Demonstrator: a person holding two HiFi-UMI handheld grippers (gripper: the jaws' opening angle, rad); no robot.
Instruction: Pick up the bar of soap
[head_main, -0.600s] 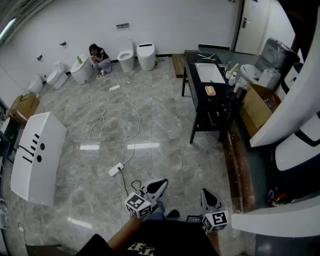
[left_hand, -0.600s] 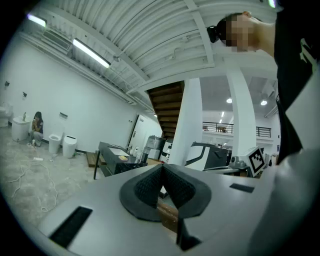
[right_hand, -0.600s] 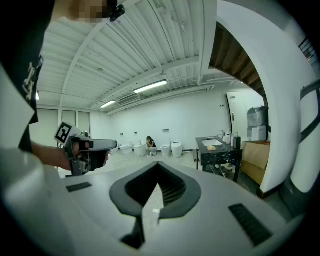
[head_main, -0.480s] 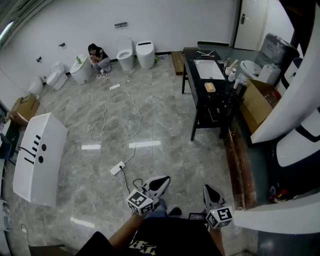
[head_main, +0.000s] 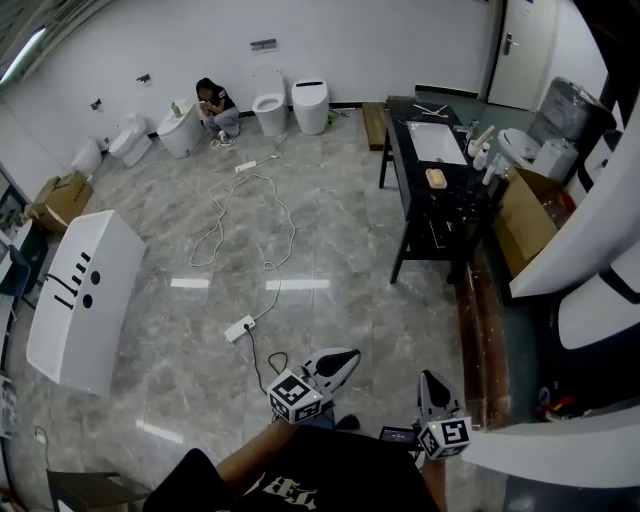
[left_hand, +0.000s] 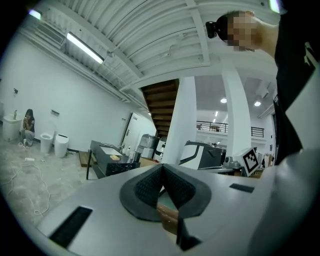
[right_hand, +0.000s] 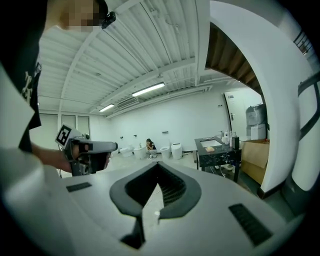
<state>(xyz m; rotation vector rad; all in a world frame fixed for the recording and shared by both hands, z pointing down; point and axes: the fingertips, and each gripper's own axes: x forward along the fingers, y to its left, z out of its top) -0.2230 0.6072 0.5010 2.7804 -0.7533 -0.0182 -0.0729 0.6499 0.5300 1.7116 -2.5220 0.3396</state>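
Observation:
The tan bar of soap (head_main: 436, 178) lies on the black vanity table (head_main: 452, 215) at the far right, just in front of a white sink basin (head_main: 440, 142). It also shows small and distant as the soap (left_hand: 115, 157) in the left gripper view and the soap (right_hand: 210, 149) in the right gripper view. My left gripper (head_main: 345, 357) and right gripper (head_main: 428, 379) are held low near my body, far from the table. Both are shut and empty, as the left gripper (left_hand: 161, 168) and right gripper (right_hand: 158, 165) show.
A white cabinet panel (head_main: 80, 300) lies on the marble floor at left. A power strip with a long cable (head_main: 240, 328) runs across the floor ahead. Toilets (head_main: 310, 105) and a crouching person (head_main: 215, 105) are at the far wall. A cardboard box (head_main: 530, 215) and large white shells (head_main: 590, 230) stand right.
The head view has shifted, so the room sits a little further right. Both grippers appear slightly lower and further right, still shut and apart from the table.

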